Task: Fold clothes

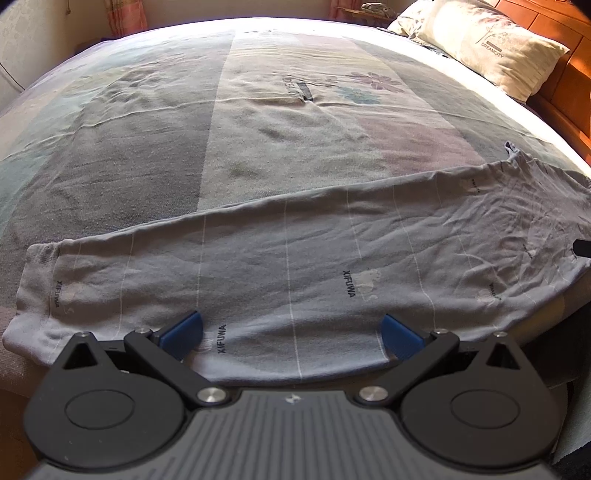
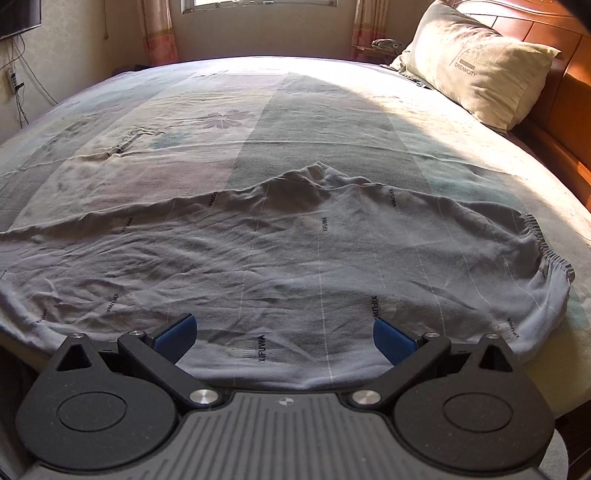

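Observation:
A pair of grey trousers (image 1: 295, 258) with thin white lines and "XIFUWA" print lies flat along the near edge of the bed. The leg cuffs (image 1: 33, 291) are at the left of the left wrist view. The elastic waistband (image 2: 546, 251) is at the right of the right wrist view. My left gripper (image 1: 291, 334) stands open over the near edge of the leg part, blue pads (image 1: 183, 332) wide apart, nothing between them. My right gripper (image 2: 282, 334) is open likewise over the near edge of the hip part (image 2: 295, 266). A black tip of the right gripper (image 1: 581, 248) shows at the far right.
The bed carries a patchwork sheet (image 1: 258, 122) in grey, green and beige with flower prints. A beige pillow (image 2: 476, 62) leans on the wooden headboard (image 2: 569, 92) at the right. Curtains (image 2: 159, 29) and a window stand beyond the bed's far side.

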